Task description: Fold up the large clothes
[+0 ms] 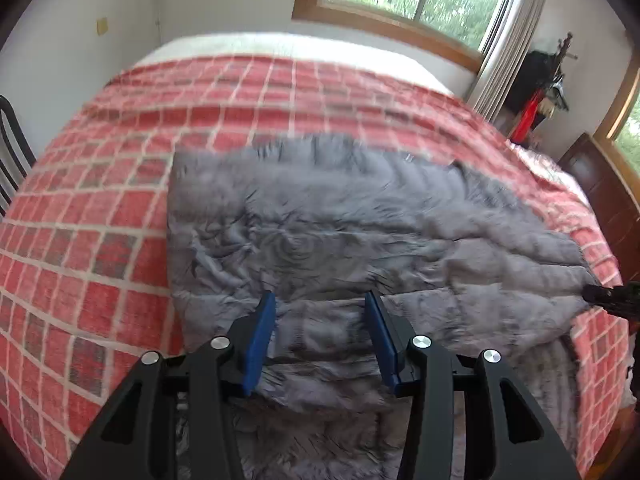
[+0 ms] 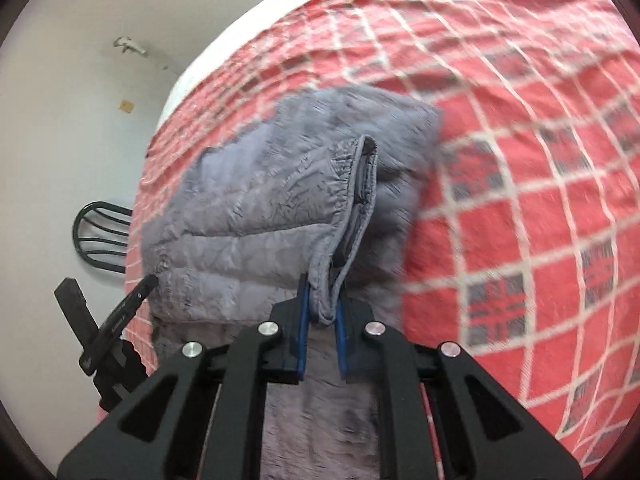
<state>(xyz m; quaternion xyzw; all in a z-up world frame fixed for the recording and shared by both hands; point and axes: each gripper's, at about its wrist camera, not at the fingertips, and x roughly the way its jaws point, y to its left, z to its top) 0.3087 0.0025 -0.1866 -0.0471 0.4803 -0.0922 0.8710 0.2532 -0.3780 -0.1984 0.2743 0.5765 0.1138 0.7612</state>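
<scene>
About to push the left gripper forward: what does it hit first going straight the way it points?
Most likely the grey puffer jacket directly below the open left gripper; nothing shows between them, though depth is unclear.

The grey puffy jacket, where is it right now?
The grey puffy jacket lies on the red checked bedspread, filling the middle of the left wrist view. In the right wrist view the right tongs pinch its edge.

The jacket (image 1: 360,224) is grey with quilted stitch lines. The bedspread (image 1: 100,248) is red with a white grid and some darker grey squares, and at its far end a white sheet (image 1: 280,46) shows. Both claws, left claw (image 1: 320,340) and right claw (image 2: 322,320), are black with blue pads (image 1: 260,340).
</scene>
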